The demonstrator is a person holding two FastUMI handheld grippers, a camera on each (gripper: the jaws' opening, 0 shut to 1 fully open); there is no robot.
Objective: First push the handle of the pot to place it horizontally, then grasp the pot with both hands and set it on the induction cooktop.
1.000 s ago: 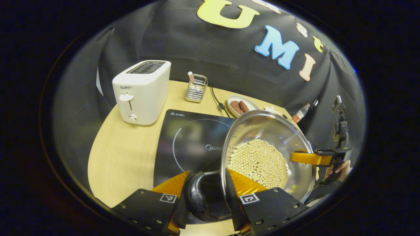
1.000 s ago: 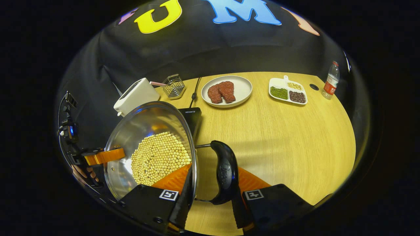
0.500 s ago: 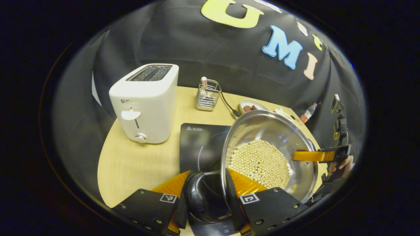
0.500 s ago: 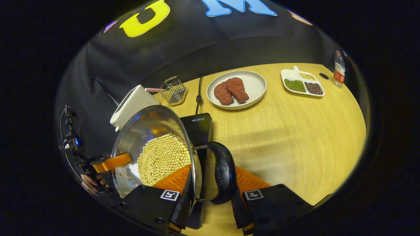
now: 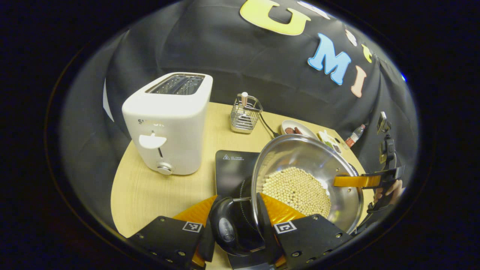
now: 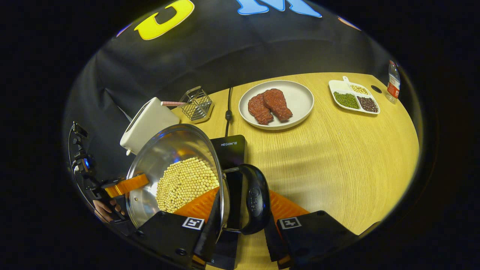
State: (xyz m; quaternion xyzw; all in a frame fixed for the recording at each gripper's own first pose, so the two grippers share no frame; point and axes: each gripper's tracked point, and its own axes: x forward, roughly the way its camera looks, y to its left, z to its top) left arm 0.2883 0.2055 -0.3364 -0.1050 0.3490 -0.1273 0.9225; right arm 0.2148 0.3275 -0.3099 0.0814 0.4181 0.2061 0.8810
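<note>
A light wooden table (image 6: 337,157) stands against black draped cloth (image 6: 225,56) — lit from above.

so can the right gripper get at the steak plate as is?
Probably not: the right gripper is busy at the pot handle. The table toward the plate looks free, though.

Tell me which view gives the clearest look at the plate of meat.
The right gripper view: the plate of meat lies whole on the table, both brown pieces plain. In the left gripper view, the plate is small and far off, partly hidden behind the pot rim.
</note>
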